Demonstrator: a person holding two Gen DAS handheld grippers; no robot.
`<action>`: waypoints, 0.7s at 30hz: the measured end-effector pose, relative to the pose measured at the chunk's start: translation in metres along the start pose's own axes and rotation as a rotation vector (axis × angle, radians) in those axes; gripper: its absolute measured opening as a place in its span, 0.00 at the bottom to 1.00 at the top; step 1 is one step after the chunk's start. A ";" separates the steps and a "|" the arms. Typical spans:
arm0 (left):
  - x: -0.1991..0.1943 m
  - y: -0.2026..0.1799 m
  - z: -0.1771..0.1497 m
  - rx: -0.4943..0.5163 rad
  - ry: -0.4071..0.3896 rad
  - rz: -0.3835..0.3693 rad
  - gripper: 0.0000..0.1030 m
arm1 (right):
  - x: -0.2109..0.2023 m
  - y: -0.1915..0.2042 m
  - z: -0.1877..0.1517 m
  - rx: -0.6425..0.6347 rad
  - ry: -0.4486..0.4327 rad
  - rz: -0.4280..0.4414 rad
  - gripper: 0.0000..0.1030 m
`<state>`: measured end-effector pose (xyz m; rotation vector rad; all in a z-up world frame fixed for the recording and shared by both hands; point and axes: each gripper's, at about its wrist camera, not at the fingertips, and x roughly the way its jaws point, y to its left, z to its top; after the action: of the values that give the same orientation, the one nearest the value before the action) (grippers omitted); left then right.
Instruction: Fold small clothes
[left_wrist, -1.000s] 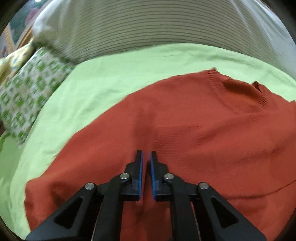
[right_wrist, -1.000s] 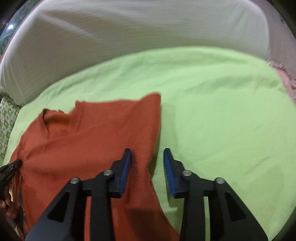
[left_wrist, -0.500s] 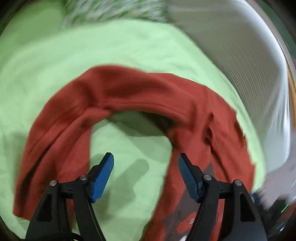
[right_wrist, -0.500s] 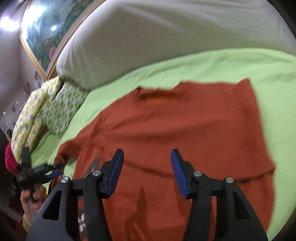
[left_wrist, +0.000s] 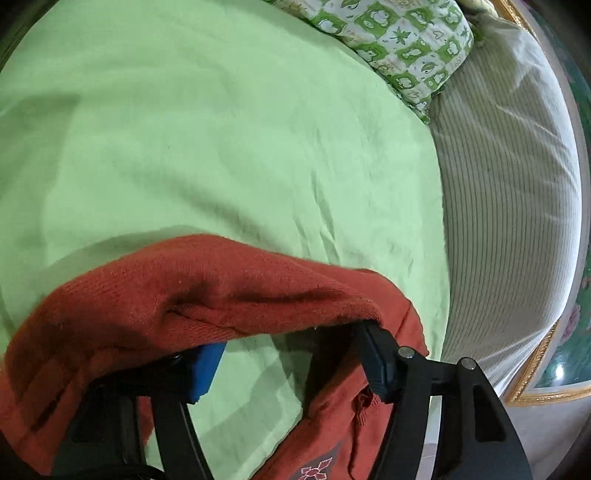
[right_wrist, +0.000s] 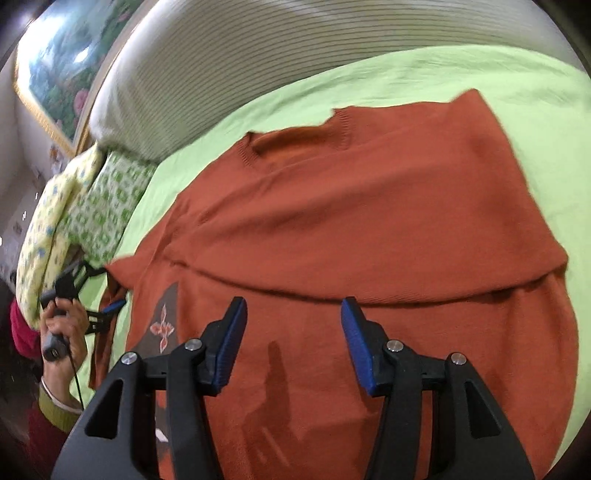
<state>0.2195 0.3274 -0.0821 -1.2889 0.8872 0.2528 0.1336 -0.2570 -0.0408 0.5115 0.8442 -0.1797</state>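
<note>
A rust-orange sweater (right_wrist: 369, 221) is lying on the green bedsheet (left_wrist: 221, 129), a sleeve now draping over the left gripper (left_wrist: 291, 362) (jaws shut a second ago, now apart, easing narrower). The right gripper (right_wrist: 291, 339) is hovering open, nothing between.

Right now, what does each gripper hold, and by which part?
Nothing is pinched. The left gripper, jaws just opened, has the sleeve draped over its tips, none between them. The right gripper, jaws just opened, is empty above the sweater.
</note>
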 end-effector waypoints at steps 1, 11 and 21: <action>-0.002 0.000 -0.001 -0.002 0.003 -0.008 0.63 | -0.002 -0.003 0.000 0.012 -0.005 0.003 0.53; -0.049 0.027 -0.013 -0.127 -0.039 -0.208 0.65 | -0.013 -0.014 -0.006 0.039 -0.011 0.002 0.53; -0.027 0.010 0.012 -0.098 -0.076 -0.015 0.67 | -0.007 0.007 -0.001 -0.003 -0.010 0.031 0.53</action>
<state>0.2006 0.3490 -0.0710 -1.3673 0.8086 0.3351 0.1303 -0.2509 -0.0340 0.5207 0.8266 -0.1526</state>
